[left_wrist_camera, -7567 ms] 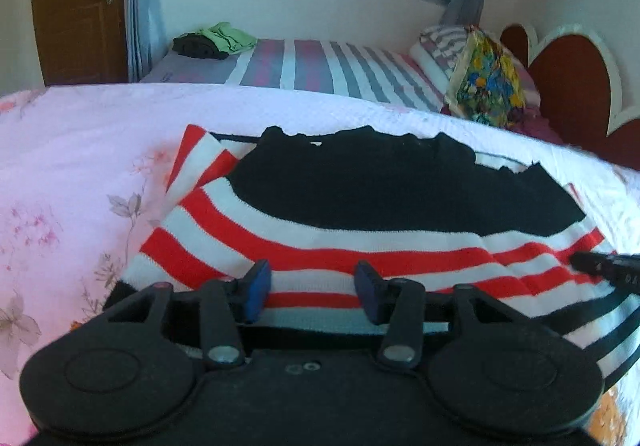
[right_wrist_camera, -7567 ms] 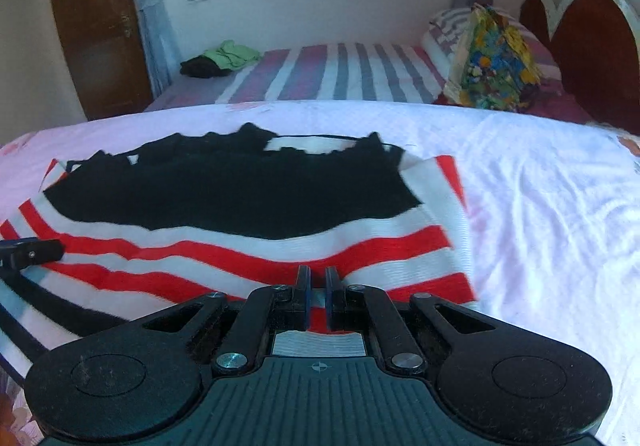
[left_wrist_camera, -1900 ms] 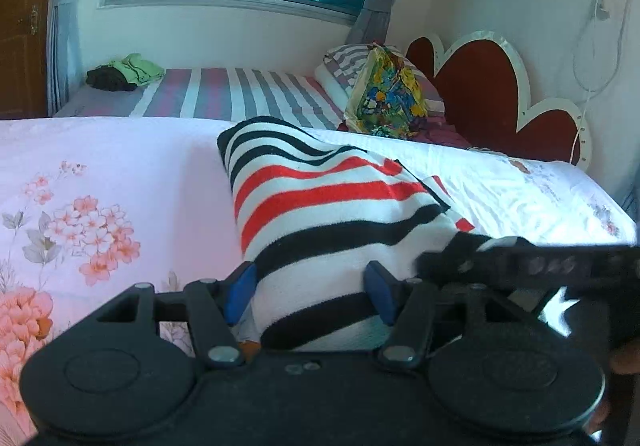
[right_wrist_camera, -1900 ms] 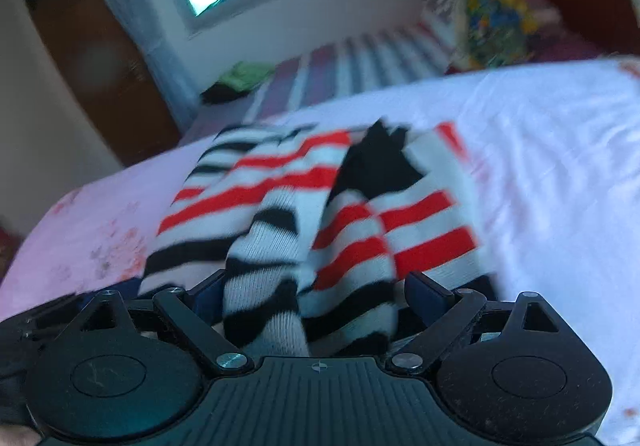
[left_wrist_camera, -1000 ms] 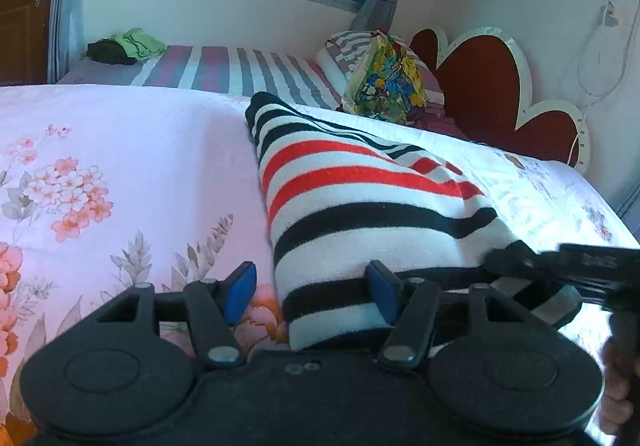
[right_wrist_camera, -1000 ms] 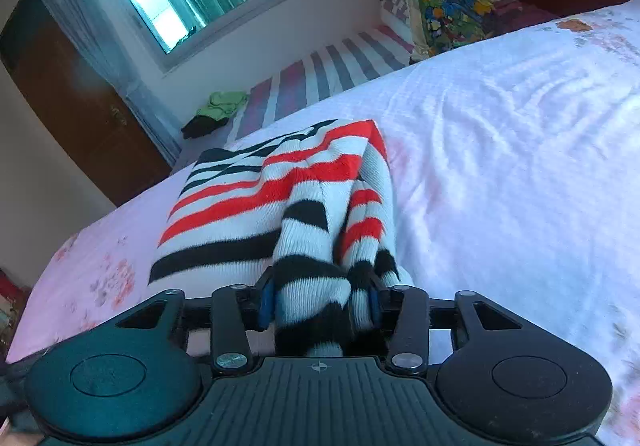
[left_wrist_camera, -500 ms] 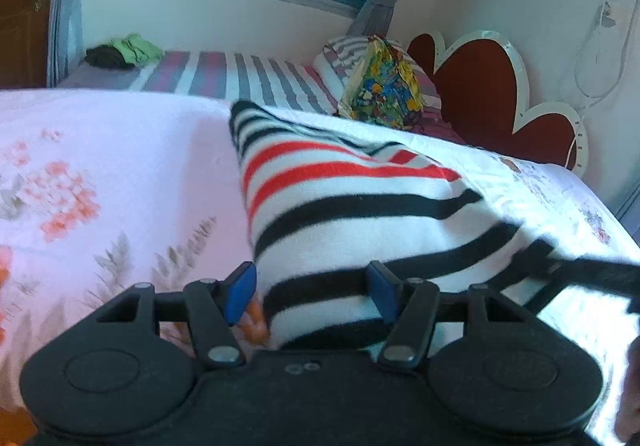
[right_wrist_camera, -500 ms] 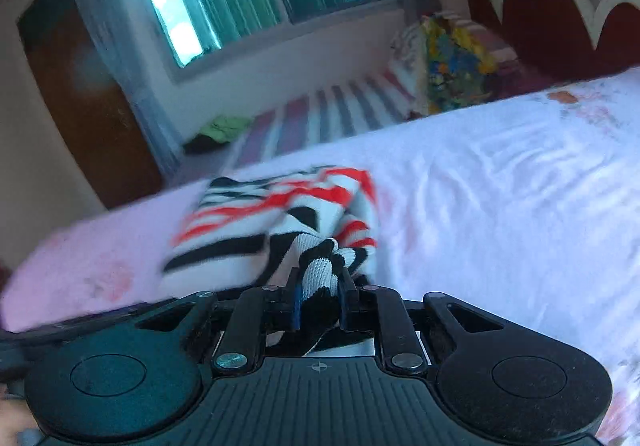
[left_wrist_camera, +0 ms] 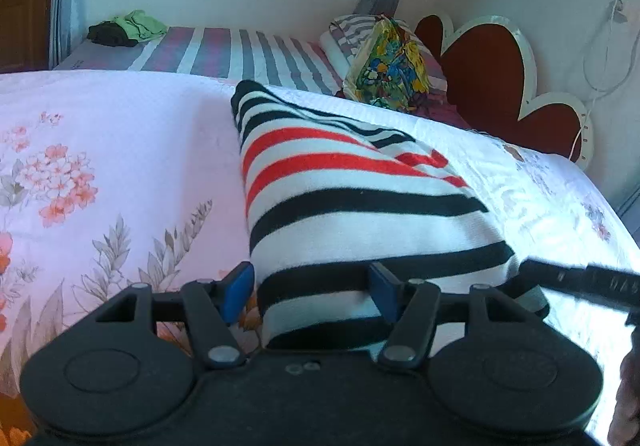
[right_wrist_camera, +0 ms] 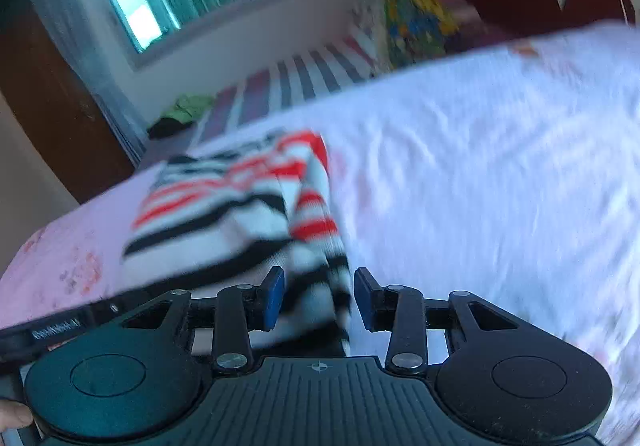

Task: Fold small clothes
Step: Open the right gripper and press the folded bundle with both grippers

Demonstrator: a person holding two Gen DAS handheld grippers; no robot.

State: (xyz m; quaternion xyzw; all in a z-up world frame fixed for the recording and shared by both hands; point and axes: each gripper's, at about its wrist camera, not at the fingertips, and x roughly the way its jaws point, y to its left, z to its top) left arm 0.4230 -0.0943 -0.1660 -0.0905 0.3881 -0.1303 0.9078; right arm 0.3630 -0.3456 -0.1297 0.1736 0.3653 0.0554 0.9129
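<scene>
Found the striped sweater (left_wrist_camera: 352, 205) lying folded into a long, narrow bundle on the floral bed (left_wrist_camera: 100, 125), no longer spread flat with its black panel showing as at the start. Saw the fold settled, red bands at the far end, black bands nearest the cameras.

Caught the right claw (right_wrist_camera: 318, 298) letting go: pinched tight on the sweater's near edge half a second before, and now opening, blue pads clear on both sides with the loose striped end still between them. Blurred in that view, so judged the hand to be pulling away.

Held the left claw (left_wrist_camera: 312, 290) about half open throughout, straddling the bundle's near left corner without clamping it, one pad plainly off the cloth.

Read that as the lengthwise fold delivered and released. Judged a crosswise fold, near end to far end, to be left, if a tighter packet was wanted.

Further out, noted a colourful pillow (left_wrist_camera: 388, 65) and a heart-shaped headboard (left_wrist_camera: 488, 85).
</scene>
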